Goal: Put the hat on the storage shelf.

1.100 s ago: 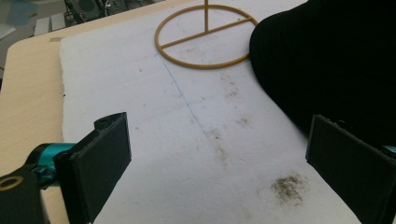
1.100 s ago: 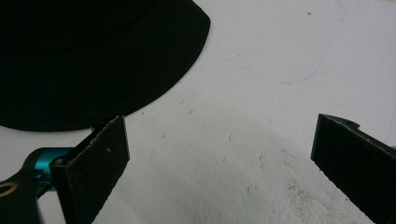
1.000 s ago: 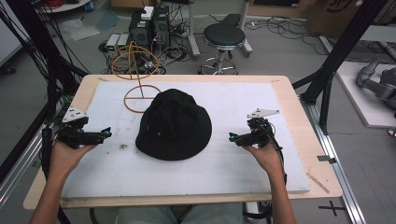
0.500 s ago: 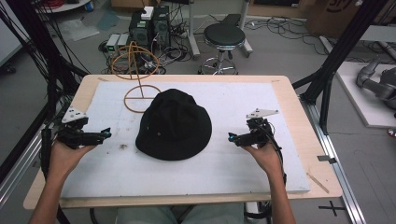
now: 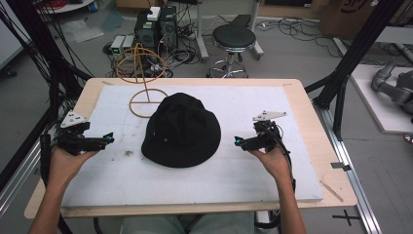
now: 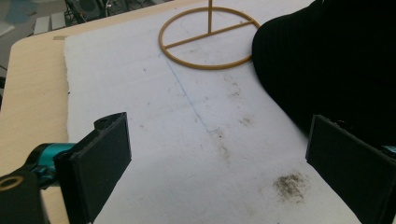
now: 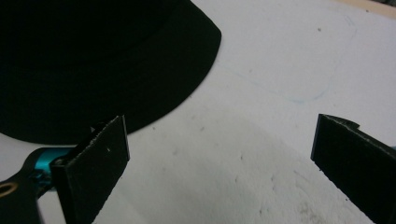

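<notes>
A black bucket hat (image 5: 181,130) lies crown up in the middle of the white foam board (image 5: 272,170). Left of it my left gripper (image 5: 108,138) is open, its jaws pointing at the hat's brim with a gap between. In the left gripper view (image 6: 219,172) the hat (image 6: 336,65) is at the upper right, beyond the wide-apart jaws. My right gripper (image 5: 237,141) is open too, just right of the brim. The right gripper view (image 7: 219,168) has the hat's brim (image 7: 102,70) at the upper left, and bare board lies between the jaws.
A tan wire stand (image 5: 146,78) with a ring base (image 6: 209,39) stands on the board behind and left of the hat. The wooden table (image 5: 311,117) edges the board. A stool (image 5: 234,41), computers and cables are on the floor beyond.
</notes>
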Available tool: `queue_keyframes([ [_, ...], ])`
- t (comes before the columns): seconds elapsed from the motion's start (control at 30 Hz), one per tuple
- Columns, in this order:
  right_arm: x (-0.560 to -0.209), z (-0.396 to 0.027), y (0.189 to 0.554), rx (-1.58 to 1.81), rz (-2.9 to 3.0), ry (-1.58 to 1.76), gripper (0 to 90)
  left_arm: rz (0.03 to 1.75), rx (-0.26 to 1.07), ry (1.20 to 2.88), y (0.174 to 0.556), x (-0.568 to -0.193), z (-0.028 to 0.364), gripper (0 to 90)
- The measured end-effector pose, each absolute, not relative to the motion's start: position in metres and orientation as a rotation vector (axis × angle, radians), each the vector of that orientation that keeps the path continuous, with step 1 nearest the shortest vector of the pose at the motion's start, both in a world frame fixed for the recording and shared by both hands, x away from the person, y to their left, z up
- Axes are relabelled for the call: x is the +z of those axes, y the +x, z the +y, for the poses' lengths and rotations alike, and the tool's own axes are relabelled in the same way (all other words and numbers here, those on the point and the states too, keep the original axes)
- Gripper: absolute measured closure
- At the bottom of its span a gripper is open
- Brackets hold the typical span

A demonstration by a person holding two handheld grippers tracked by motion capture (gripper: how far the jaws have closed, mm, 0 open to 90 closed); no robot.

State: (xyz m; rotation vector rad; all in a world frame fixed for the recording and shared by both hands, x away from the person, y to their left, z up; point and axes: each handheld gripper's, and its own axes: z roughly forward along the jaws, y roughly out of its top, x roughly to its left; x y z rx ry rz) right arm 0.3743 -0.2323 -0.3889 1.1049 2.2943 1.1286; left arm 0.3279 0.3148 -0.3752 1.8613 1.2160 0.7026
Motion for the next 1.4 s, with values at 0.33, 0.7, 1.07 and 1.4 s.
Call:
queue_keyframes([
  [0.33,-0.355,-0.202,0.387,1.183,2.296,1.013,3.9,1.207,0.704,1.86,0.327,-0.373,0.314,7.1],
  [0.7,-0.329,-0.145,0.402,1.332,2.287,0.902,7.2,1.197,0.702,1.871,0.326,-0.373,0.31,7.1],
  [1.07,-0.327,-0.099,0.404,1.447,2.257,0.757,14.6,1.189,0.703,1.868,0.324,-0.371,0.31,7.1],
  [1.4,-0.331,-0.079,0.412,1.497,2.253,0.76,19.9,1.18,0.707,1.861,0.32,-0.37,0.311,7.1],
])
